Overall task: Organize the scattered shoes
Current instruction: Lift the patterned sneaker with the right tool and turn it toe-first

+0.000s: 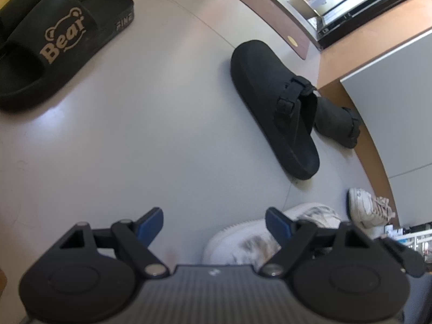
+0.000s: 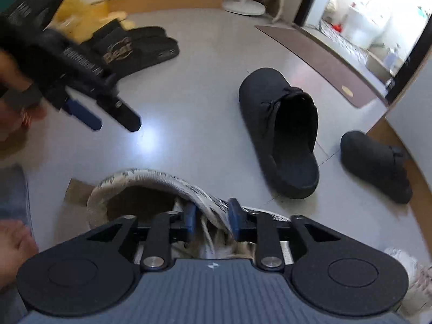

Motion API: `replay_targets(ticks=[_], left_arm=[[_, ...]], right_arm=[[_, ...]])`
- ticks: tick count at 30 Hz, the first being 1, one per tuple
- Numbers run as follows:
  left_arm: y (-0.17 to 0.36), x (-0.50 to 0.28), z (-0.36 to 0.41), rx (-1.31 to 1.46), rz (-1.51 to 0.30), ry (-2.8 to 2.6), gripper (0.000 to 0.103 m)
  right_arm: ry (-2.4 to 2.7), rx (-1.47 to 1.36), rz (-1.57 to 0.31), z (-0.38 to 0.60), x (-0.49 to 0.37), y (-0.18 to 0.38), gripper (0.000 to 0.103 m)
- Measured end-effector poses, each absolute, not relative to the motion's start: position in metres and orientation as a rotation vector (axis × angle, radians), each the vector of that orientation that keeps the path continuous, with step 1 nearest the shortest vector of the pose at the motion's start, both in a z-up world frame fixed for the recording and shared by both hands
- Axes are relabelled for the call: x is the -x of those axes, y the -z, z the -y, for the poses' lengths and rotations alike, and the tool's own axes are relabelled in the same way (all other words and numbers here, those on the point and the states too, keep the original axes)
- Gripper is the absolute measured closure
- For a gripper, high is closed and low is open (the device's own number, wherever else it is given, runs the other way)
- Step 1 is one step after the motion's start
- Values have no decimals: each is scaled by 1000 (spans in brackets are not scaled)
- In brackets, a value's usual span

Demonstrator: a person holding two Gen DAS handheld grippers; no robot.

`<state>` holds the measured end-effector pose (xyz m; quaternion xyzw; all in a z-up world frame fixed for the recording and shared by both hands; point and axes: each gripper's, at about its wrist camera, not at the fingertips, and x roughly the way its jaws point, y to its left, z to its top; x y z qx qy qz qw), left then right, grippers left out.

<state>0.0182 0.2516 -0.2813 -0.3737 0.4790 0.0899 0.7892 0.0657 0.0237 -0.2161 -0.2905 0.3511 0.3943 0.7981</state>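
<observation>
A white patterned sneaker (image 2: 151, 181) lies on the floor right under my right gripper (image 2: 212, 210). Its jaws stand apart, straddling the sneaker's side wall and laces without pinching them. The same sneaker (image 1: 243, 240) shows beneath my left gripper (image 1: 214, 217), which hangs open over the floor with nothing between its pads. In the right wrist view the left gripper (image 2: 113, 124) hovers at upper left. A black clog (image 2: 280, 132) lies mid-floor, its mate (image 2: 378, 162) by the wall. A pair of black "Bear" slides (image 1: 54, 40) sits side by side farther off.
A second white sneaker (image 1: 370, 208) rests by the wooden skirting on the right. A brown mat (image 2: 324, 62) lies before a doorway, a fan base (image 2: 243, 6) stands at the back, and yellow slippers (image 2: 81, 13) lie behind the slides. A person's hand or foot (image 2: 13, 248) shows at lower left.
</observation>
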Motion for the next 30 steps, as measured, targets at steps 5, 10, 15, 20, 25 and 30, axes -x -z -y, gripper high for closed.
replay_targets(ticks=[5, 10, 15, 20, 25, 30], left_arm=[[282, -18, -253, 817, -1029, -207, 19], [283, -17, -253, 816, -1027, -206, 19], [285, -18, -253, 813, -1033, -213, 19], [284, -17, -252, 811, -1029, -211, 19], [287, -15, -251, 822, -1032, -210, 19], [287, -13, -253, 823, -1035, -214, 19]], right_arm=[[-841, 579, -648, -2, -66, 190, 15], [-840, 595, -692, 15, -80, 199, 14], [-881, 587, -715, 25, -79, 210, 14], [-973, 592, -715, 32, -71, 217, 14], [-991, 641, -678, 28, -61, 232, 15], [-982, 675, -670, 21, -58, 249, 26]])
